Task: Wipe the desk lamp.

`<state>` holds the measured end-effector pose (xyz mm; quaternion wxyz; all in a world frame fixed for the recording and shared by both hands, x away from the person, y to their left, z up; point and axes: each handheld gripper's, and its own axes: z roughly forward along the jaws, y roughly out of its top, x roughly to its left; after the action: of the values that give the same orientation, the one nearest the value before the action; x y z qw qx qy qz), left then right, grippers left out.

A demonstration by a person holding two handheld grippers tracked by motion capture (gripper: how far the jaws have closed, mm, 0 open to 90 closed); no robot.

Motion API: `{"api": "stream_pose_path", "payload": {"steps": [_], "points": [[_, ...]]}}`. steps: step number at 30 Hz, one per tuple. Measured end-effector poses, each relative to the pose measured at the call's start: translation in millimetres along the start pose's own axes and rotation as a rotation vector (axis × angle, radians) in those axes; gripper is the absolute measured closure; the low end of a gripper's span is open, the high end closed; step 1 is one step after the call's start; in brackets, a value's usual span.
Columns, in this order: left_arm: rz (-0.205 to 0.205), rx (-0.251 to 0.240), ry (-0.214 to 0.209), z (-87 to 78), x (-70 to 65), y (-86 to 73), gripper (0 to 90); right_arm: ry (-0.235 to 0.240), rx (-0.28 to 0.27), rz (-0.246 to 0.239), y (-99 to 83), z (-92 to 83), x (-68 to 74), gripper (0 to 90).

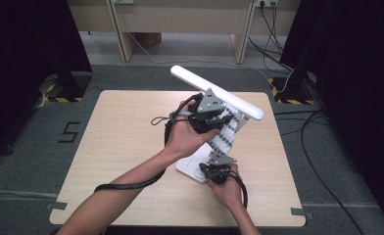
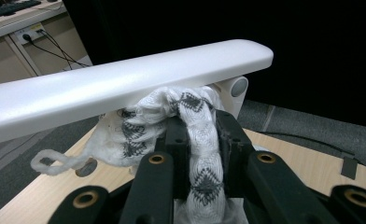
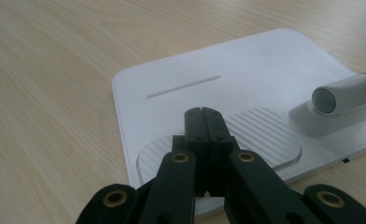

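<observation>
A white desk lamp stands right of the table's middle, its long head bar (image 1: pixel 214 90) (image 2: pixel 125 84) tilted over its flat base (image 1: pixel 187 169) (image 3: pixel 218 65). A white knit cloth with dark diamond patterns (image 1: pixel 225 136) (image 2: pixel 202 154) hangs along the lamp's arm under the bar. My left gripper (image 1: pixel 213 117) (image 2: pixel 203 128) is shut on this cloth just below the bar. My right gripper (image 1: pixel 215 172) (image 3: pixel 203 116) is shut with nothing between its jaws, its tips down over the ribbed oval patch (image 3: pixel 265 130) on the base, near the arm's hinge (image 3: pixel 333 100).
The wooden table (image 1: pixel 121 147) has open room to the left of the lamp and along its front edge. Black cables (image 1: pixel 302 127) lie on the grey floor to the right. A wooden desk (image 1: pixel 180 19) stands behind, with dark curtains at both sides.
</observation>
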<state>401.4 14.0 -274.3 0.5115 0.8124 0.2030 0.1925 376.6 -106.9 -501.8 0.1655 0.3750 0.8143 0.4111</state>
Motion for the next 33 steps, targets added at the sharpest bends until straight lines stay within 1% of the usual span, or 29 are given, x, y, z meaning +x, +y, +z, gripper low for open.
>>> {"api": "stream_pose_path", "payload": {"steps": [3,12,23,33], "points": [[-0.004,0.001,-0.008,1.9,-0.8,1.0,76.7,0.000,0.001,0.002,0.1,0.0,0.1,90.0],[-0.018,0.004,-0.014,5.6,-0.9,2.2,76.8,0.001,-0.001,-0.002,-0.6,-0.6,-0.6,90.0],[-0.011,0.017,-0.016,9.6,-2.7,3.8,76.8,0.001,0.000,0.000,-0.5,-0.7,-0.7,90.0],[-0.007,0.018,-0.014,10.2,-3.1,3.8,76.8,0.001,-0.004,0.002,-1.1,-0.8,-0.8,90.0]]}}
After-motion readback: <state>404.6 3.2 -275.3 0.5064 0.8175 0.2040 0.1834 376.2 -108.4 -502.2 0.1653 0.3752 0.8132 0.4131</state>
